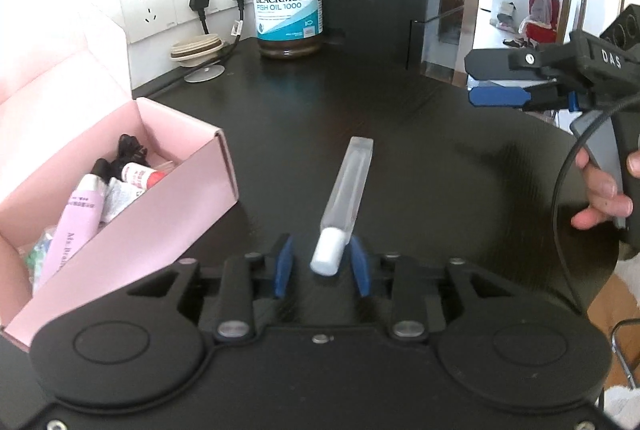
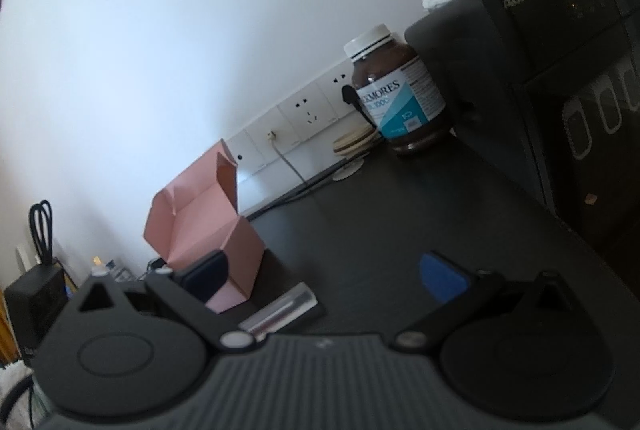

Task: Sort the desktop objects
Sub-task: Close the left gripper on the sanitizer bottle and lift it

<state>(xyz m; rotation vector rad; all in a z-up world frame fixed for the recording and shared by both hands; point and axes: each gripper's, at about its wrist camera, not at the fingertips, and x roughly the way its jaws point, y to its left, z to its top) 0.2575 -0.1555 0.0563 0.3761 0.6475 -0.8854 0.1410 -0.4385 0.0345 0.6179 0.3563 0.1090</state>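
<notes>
Left gripper [image 1: 320,264]: blue pads stand narrow, either side of the white cap end of a clear square tube [image 1: 348,190]. The right pad looks to be against the tube's edge; the left pad shows a gap to the cap. I read this as bracketing, not yet a firm pinch. The tube lies flat on the dark table [image 1: 420,134], its clear end pointing away from me, and sits just right of the pink box [image 1: 168,198].

Right gripper [image 2: 328,282]: jaws wide apart with nothing between them, held off to the right above the table by the person's hand [image 1: 604,190].

Risks as I judge them:
- The grip is at the very end of the tube. If I lift from there, the long clear body may droop or swing and slip out of the pads.
- The cap is rounded and smooth, so the pads could squeeze it forward and shoot the tube along the table.
- The pads are off-centre, so closing further may twist the tube instead of seating it.
- The box already holds a lilac tube [image 1: 76,218], a small red-capped bottle [image 1: 142,176] and other bits. A long tube dropped in crosswise could catch on the near wall or rest across the rim.
- The box is light card. A knock from the gripper body would push it.
- The fish oil jar [image 1: 288,16] stands well apart, so no concern.
</notes>
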